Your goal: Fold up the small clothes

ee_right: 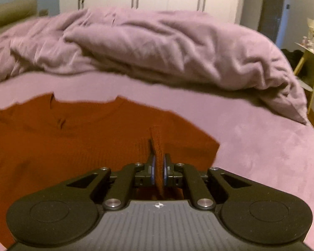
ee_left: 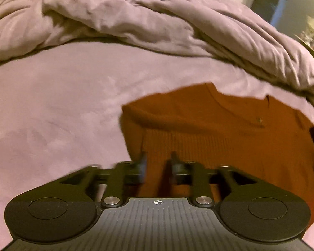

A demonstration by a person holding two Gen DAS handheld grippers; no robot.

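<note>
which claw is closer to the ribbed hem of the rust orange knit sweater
Right. The right claw is shut on a pinched fold of the rust orange knit sweater at its hem. The left claw is open just over the ribbing, gripping nothing.

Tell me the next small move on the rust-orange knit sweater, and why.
Probably carry the pinched fold across, then release. The right claw is shut on a raised fold of the rust-orange ribbed knit sweater, while the left claw stands open above it, holding nothing. The sweater lies mostly flat on the mauve bedsheet.
</note>
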